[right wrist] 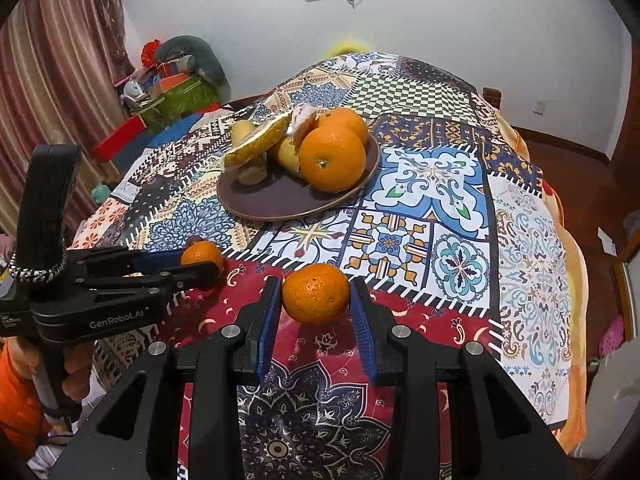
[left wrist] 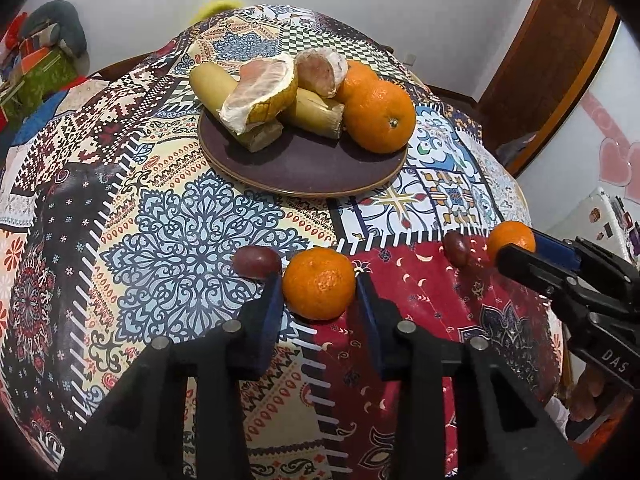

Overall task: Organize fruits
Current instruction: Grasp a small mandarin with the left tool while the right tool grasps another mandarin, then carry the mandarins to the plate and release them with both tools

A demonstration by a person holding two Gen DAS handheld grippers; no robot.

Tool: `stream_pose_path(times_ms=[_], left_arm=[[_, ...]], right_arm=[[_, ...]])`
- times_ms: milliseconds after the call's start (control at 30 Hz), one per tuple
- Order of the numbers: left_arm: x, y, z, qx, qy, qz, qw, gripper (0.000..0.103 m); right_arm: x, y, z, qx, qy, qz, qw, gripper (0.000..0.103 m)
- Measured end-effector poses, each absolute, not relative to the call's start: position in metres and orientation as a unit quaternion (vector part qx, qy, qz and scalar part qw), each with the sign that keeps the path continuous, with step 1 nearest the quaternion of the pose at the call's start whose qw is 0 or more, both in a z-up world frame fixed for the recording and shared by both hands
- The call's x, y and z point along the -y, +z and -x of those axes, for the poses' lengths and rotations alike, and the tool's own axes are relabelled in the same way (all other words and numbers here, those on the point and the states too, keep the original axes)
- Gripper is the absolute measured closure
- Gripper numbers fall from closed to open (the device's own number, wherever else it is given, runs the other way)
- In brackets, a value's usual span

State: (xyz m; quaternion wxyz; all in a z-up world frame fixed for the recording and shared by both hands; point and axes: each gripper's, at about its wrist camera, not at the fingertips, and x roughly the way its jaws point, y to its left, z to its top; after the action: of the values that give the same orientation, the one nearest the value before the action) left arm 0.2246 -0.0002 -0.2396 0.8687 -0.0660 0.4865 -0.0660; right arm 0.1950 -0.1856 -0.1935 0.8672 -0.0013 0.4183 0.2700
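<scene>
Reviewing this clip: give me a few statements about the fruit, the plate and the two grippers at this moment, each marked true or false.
1. Each gripper has a small orange fruit between its fingers. True: the left gripper brackets one mandarin, the right gripper another mandarin.
2. The plate is bare. False: it holds two large oranges, pomelo pieces and pale stalk-like pieces.
3. Two small dark red fruits lie on the tablecloth. True.
4. The mandarins are already on the plate. False: both are near the cloth's front edge.
</scene>
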Motion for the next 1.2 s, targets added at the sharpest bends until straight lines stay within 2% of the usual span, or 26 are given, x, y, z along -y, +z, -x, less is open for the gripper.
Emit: stream_pose_path(times_ms=[633,1200], left_arm=[[-0.022,-0.190,-0.230,-0.424,-0.063,0.066,0.901,0.067],[-0.035,-0.212,-0.274,-0.431,-0.069,0.066,0.897,0.067]], right_arm=[[0.161,-0.176,-0.222,-0.390,0.284,0.012,0.876,0.071],[0.126,-0.197,-0.260,-0.404,0.304,0.032,0.862,0.071]])
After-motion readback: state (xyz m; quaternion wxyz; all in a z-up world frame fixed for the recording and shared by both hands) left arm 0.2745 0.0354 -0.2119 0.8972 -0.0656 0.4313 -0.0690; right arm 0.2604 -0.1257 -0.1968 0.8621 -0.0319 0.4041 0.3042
